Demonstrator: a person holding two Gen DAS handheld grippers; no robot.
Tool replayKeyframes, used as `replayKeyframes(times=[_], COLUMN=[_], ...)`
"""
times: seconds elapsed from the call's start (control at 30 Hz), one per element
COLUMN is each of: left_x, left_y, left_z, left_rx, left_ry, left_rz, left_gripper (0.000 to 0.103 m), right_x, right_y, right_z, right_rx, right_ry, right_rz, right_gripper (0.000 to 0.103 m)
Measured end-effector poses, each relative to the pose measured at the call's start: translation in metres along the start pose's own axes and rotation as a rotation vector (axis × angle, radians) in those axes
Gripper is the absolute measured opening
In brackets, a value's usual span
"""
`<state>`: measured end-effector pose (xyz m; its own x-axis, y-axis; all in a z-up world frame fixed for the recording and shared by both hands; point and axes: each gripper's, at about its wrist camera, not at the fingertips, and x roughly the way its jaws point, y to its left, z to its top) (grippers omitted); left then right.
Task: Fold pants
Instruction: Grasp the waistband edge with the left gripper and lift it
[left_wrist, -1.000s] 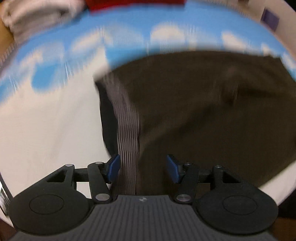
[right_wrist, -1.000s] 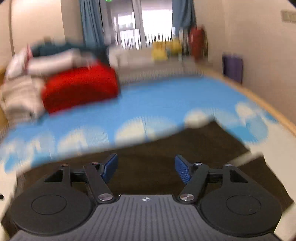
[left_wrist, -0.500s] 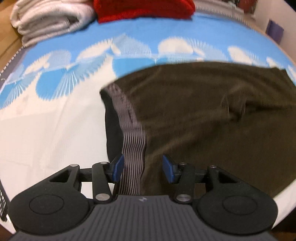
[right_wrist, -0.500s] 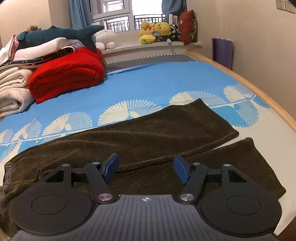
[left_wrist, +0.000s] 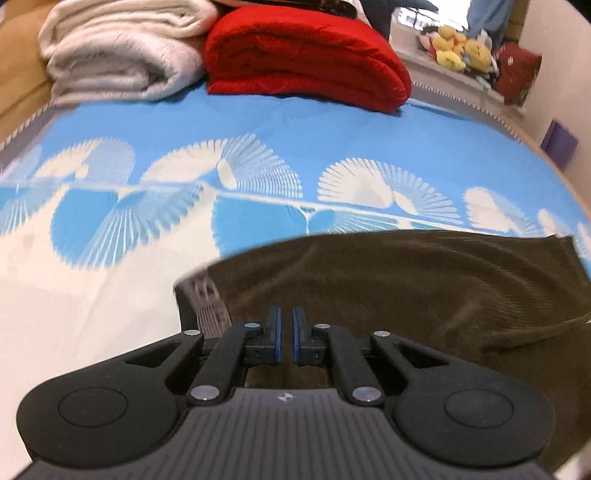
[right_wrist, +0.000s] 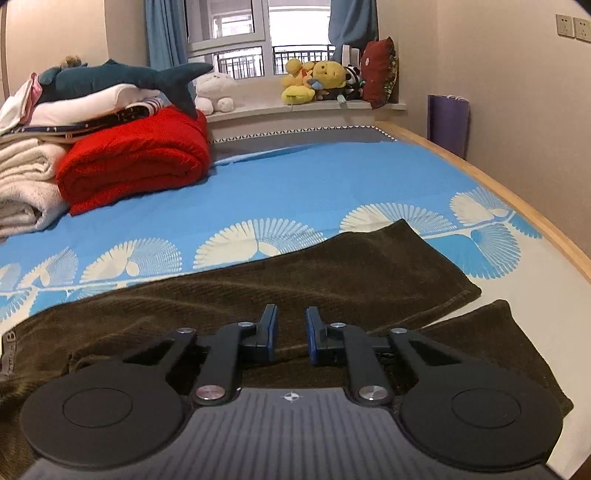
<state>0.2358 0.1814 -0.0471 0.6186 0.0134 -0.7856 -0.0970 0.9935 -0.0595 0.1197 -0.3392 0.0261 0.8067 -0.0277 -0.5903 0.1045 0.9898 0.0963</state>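
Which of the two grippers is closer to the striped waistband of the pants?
Left. The left gripper sits beside the waistband; the right gripper is over the legs, the waistband far off.

My left gripper (left_wrist: 286, 334) sat low and pointed forward, its blue-padded fingers (left_wrist: 274, 332) drawn nearly together with only a thin slit between them. My right gripper (right_wrist: 291, 338) was also held low and level, its fingers (right_wrist: 314, 338) partly closed, a wider gap left between the pads.

Bright window (right_wrist: 258, 40) daylight, fisheye-bent edges, left wrist view slightly blurred.
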Motion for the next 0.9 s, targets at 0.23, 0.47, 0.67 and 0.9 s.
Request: replayKeyframes(times=[0.23,0.47,0.67,0.9], left_x=[0.070,0.126,0.162,0.160], left_y=[-0.001,-0.007,0.008,0.004], left_z=[0.009,0.026,0.041,0.039], left_rx=[0.012,0.090,0.050,0.088], left_ry=[-0.036,-0.076,0.018,0.036], left_rz=[0.040,0.147,-0.007,-0.118], left_gripper=[0.019,0.084,0.084,0.038], right_x=[0.010,0.022,0.038,0.047], right_y=[0.005,0.018,0.016,0.016], right_z=[0.000,0.005,0.007,0.009], right_rx=[0.010,-0.047,-0.051,-0.052], right_ry=[0.054,0.065,0.092,0.107], right_rz=[0.039,0.057,0.036,0.022], right_gripper=[0.017,0.018,0.018,0.018])
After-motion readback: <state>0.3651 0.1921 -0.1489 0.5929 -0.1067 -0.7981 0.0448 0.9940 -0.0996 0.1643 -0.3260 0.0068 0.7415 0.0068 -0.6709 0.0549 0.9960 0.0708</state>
